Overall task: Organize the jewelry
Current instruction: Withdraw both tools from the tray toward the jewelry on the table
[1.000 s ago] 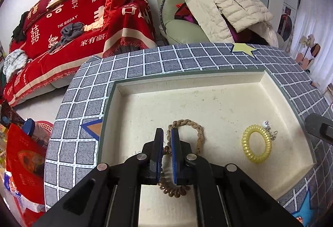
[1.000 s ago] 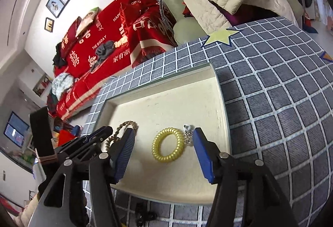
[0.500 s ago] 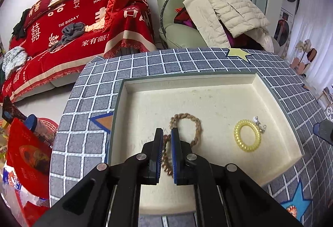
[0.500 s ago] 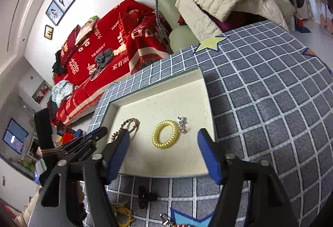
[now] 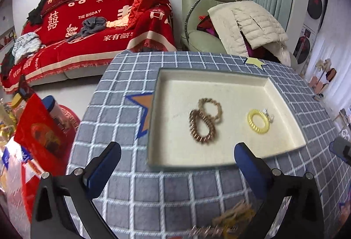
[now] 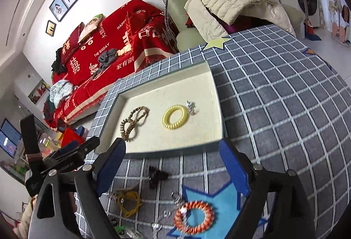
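the left gripper hangs over the grey checked tablecloth just short of the tray's near rim, its blue-padded fingers spread wide with nothing between them. the cream-lined tray holds two brown beaded bracelets lying overlapped in a figure-eight at its left middle, and well apart to the right a yellow coil hair tie with a small silver trinket touching its far edge. the right gripper is also parted and holds nothing, poised above the cloth on the near side of the tray. loose pieces lie between and below its fingers: a dark hair claw, a yellow cord loop, an orange braided bracelet on a blue star patch, and small silvery bits too blurred to name. beyond the table stand a red-draped sofa and a green armchair piled with a cream quilted jacket; a red bag sits at the table's left side.
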`<state>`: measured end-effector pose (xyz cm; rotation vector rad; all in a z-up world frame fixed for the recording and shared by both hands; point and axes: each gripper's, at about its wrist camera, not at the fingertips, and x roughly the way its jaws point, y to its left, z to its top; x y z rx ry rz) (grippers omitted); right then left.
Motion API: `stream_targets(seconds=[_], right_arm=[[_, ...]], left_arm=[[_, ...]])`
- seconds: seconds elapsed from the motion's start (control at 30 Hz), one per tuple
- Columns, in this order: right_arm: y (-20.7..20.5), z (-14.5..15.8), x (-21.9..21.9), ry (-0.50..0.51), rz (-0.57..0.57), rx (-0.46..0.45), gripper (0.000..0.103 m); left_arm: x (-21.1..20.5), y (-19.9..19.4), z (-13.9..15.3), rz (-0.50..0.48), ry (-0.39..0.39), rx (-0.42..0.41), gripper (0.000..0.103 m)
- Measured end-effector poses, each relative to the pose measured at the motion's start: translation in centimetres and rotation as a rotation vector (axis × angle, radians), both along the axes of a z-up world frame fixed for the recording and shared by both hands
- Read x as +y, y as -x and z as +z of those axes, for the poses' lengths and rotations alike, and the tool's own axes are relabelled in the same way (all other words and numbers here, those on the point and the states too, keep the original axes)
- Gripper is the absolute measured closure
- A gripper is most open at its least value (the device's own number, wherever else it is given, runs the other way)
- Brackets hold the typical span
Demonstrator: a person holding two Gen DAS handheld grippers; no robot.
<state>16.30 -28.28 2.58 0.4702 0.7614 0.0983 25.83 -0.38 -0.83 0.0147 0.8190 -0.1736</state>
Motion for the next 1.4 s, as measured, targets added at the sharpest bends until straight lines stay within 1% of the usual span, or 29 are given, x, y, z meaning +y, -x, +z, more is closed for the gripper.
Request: stream_targets(seconds=[0.03,0.07,0.13,0.2,0.23,0.3,0.37,0.43,0.57,0.7,0.77,0.87,0.97,1.2,1.27,1.4], right_arm=[[0.5,-0.1,0.0,0.0,-0.005,-0.001,0.005],[0.8,-0.2,0.1,0.002,-0.005,-0.001,0.0],[1.7,-0.3,0.3,0.021,-0.012,-0.009,0.0],[2.3,-0.4,0.4,0.034,-0.01,-0.005,0.0],[2.5,-0.5,0.4,0.034,-0.01,-0.006,0.0],[3.2,-0.5,0.4,0.026,-0.006,0.002,0.0],[3.7,-0.8,0.5,0.018,0.011,0.03,0.0],[4.0,-1.0,0.5,0.032,0.017,0.056,0.0],[4.9,-1.7,0.4,0.046,0.023,0.096,0.0],[6.0,-3.0,0.0,0.033,0.015,0.137,0.0],[6.4,-3.4,0.0,0.038,0.012,0.156,0.0],[6.9,-3.9,-0.1,0.057,0.007,0.175,0.0],[7.3,-4.4,-0.2,0.092,-0.003,0.195,0.0],[7.7,-5.2,-0.5,0.123,-0.02,0.23,0.0],[7.6,-5.3,-0.6,0.129,-0.023,0.235,0.0],[7.3,-5.2,-0.5,0.142,-0.024,0.236,0.0]], left_arm=[[0.2,0.4,-0.3,-0.002,-0.003,-0.001,0.0],[0.5,0.7,-0.5,-0.002,-0.004,0.003,0.0],[0.9,1.3,-0.9,-0.005,-0.003,0.014,0.0],[1.1,2.2,-1.2,-0.004,-0.023,0.015,0.0],[1.2,2.5,-1.6,0.002,-0.046,0.012,0.0],[1.7,3.4,-1.5,0.007,-0.064,0.006,0.0],[2.1,4.0,-1.9,-0.005,-0.062,0.009,0.0],[2.5,4.9,-2.0,-0.011,-0.067,0.018,0.0],[2.5,6.2,-3.1,-0.046,-0.1,0.044,0.0],[1.7,7.6,-3.6,-0.079,-0.138,0.042,0.0],[1.3,8.0,-3.9,-0.104,-0.156,0.044,0.0],[0.9,8.2,-4.5,-0.117,-0.193,0.054,0.0],[1.0,8.2,-4.8,-0.121,-0.192,0.069,0.0],[1.0,7.8,-4.7,-0.109,-0.176,0.088,0.0],[0.8,7.5,-4.3,-0.111,-0.166,0.079,0.0],[-0.1,7.3,-3.8,-0.152,-0.187,0.057,0.0]])
